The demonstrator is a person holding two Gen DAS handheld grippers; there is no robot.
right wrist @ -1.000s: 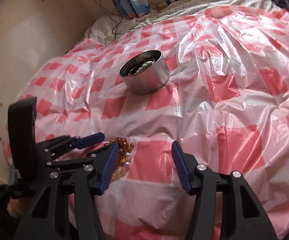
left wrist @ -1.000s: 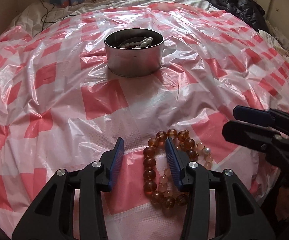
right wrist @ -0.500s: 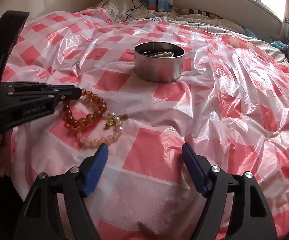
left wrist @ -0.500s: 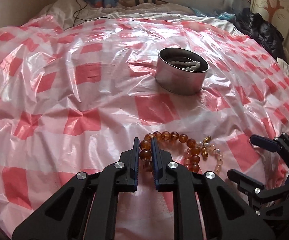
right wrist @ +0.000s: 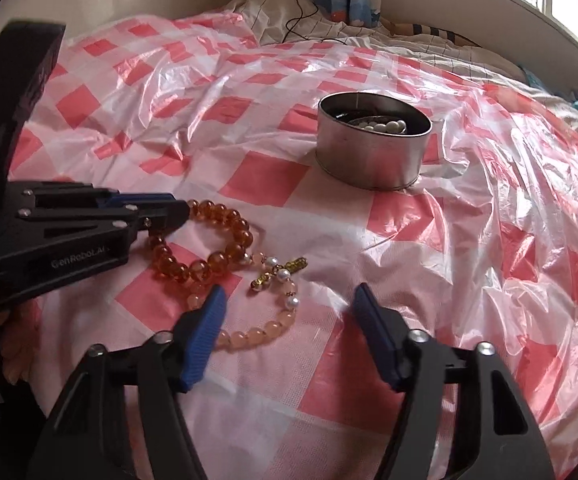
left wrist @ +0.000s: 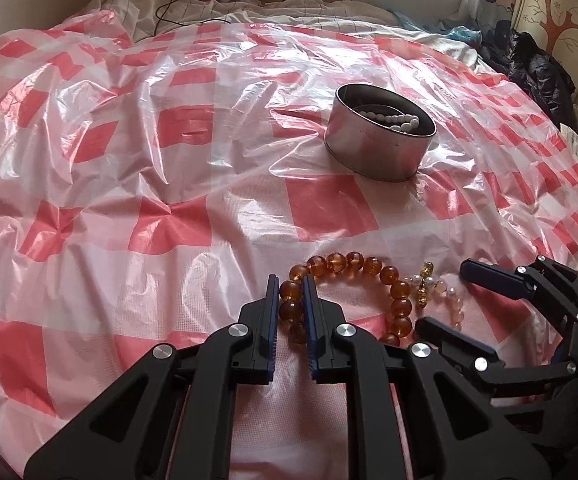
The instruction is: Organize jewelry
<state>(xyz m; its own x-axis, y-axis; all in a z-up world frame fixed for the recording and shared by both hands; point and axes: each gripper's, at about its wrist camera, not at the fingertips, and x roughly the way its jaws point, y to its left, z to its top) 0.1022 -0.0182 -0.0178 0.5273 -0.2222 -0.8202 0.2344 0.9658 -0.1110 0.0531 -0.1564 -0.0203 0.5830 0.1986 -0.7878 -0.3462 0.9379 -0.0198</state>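
Amber bead bracelet (left wrist: 369, 280) lies on the pink-checked plastic sheet (left wrist: 169, 220), near edge. Left gripper (left wrist: 291, 296) clenched on its left-hand beads, pads either side of one strand: likely a grasp for lifting. Pale pink bead bracelet (right wrist: 265, 332) with pearls overlaps it just beside, lying between the spread fingers of the right gripper (right wrist: 289, 304), grasping nothing. Round metal tin (right wrist: 373, 144), white beads inside, stands well apart: probable destination.
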